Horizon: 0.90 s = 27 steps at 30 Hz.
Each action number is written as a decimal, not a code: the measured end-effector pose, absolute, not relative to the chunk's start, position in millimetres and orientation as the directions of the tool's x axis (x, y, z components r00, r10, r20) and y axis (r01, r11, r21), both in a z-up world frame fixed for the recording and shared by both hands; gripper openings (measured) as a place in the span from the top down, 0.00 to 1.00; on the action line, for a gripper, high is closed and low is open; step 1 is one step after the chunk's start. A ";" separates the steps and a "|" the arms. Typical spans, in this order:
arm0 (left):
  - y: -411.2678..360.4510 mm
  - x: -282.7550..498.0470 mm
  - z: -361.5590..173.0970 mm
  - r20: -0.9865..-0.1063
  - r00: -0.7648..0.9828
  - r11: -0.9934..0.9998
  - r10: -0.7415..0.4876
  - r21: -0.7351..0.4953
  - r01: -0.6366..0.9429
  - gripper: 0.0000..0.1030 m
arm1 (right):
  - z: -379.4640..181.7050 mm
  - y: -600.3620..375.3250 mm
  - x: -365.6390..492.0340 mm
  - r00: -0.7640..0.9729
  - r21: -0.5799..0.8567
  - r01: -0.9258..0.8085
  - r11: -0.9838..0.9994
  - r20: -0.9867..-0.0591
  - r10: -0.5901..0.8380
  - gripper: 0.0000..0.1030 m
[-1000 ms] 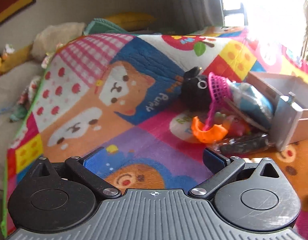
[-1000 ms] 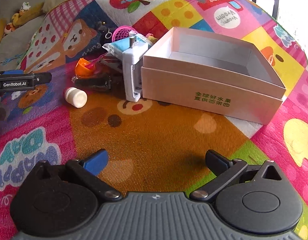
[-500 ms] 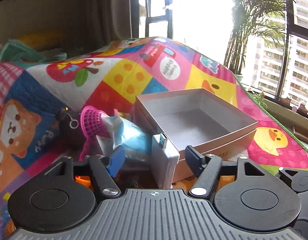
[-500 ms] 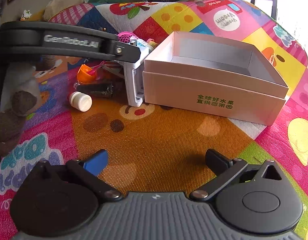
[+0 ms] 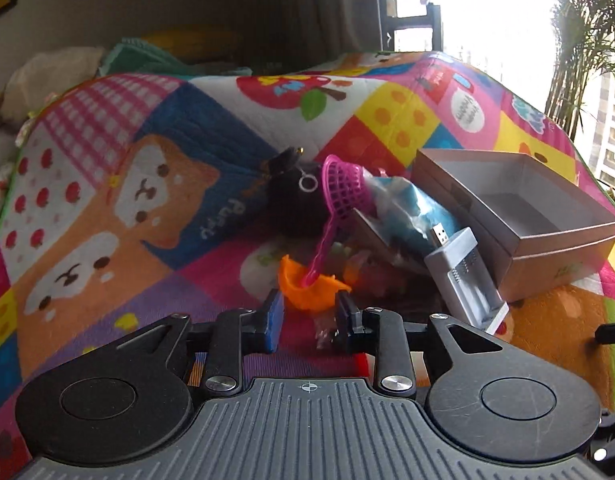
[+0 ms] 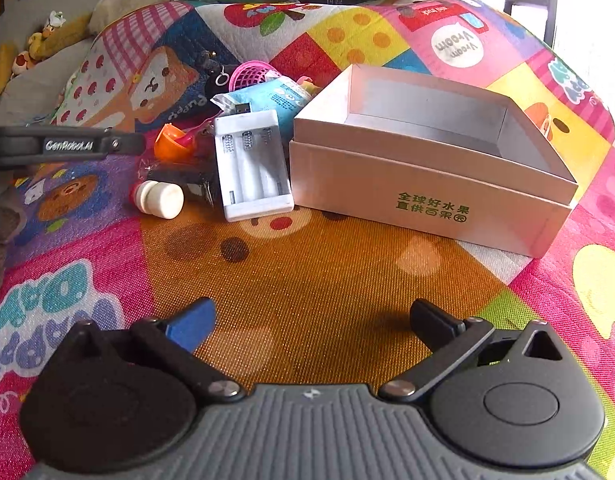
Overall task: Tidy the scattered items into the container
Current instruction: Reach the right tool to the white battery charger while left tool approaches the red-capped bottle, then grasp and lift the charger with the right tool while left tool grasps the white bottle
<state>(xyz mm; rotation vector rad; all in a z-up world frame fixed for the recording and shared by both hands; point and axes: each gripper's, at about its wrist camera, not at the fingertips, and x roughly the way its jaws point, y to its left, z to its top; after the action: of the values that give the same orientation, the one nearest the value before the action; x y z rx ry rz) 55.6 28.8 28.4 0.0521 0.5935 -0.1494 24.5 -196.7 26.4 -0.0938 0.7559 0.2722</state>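
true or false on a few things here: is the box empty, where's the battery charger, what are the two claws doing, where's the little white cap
1. The cardboard box has nothing visible inside. True.
2. The white battery charger lies inside the box. False: it lies on the mat, beside the box.
3. The right claw grips the white cap. False: it is open and holds nothing; the cap lies on the mat.
4. The left claw is narrowed, with the orange piece just ahead. True.
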 end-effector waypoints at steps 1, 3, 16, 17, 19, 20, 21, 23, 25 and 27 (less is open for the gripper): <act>30.0 51.4 27.6 -0.559 0.813 0.984 -0.161 -0.023 0.179 0.58 | 26.6 -196.8 24.7 0.694 0.014 -0.278 0.960 -0.688 0.211 0.00; 26.9 45.0 28.5 -0.550 0.800 0.969 -0.238 -0.077 0.236 0.48 | 27.1 -197.6 25.1 0.692 0.017 -0.282 0.959 -0.689 0.216 0.00; 23.7 26.1 27.1 -0.526 0.817 0.971 -0.237 -0.129 0.199 0.00 | 46.3 -177.7 48.5 0.690 0.021 -0.417 0.909 -0.644 0.331 0.23; 28.9 23.4 26.5 -0.529 0.818 0.974 -0.226 -0.136 0.181 0.00 | 45.2 -173.1 55.1 0.679 0.031 -0.429 0.903 -0.649 0.344 0.23; 37.5 19.6 25.8 -0.522 0.827 0.977 -0.210 -0.152 0.153 0.00 | 40.9 -162.3 66.1 0.672 0.020 -0.432 0.901 -0.660 0.337 0.23; 40.6 18.9 25.1 -0.516 0.831 0.976 -0.207 -0.162 0.143 0.00 | 38.4 -158.0 68.6 0.675 0.001 -0.436 0.900 -0.662 0.327 0.23; 43.0 18.8 24.5 -0.513 0.833 0.975 -0.210 -0.172 0.140 0.00 | 36.3 -155.0 68.9 0.680 -0.018 -0.440 0.898 -0.660 0.320 0.24; 43.4 20.5 22.9 -0.513 0.826 0.969 -0.233 -0.190 0.156 0.00 | 34.1 -154.5 66.9 0.671 -0.017 -0.458 0.889 -0.662 0.333 0.35; 40.1 21.8 20.8 -0.519 0.816 0.964 -0.256 -0.202 0.174 0.00 | 36.9 -160.2 62.9 0.646 0.019 -0.473 0.881 -0.672 0.362 0.51; 34.5 21.8 17.4 -0.529 0.803 0.960 -0.274 -0.199 0.197 0.00 | 40.1 -167.6 53.9 0.633 0.029 -0.481 0.876 -0.680 0.370 0.51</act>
<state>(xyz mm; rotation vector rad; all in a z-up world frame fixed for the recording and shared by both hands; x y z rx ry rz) 21.8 34.5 17.4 -0.1366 0.5868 -0.2531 53.9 -167.6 40.1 -0.1613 0.7398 0.4892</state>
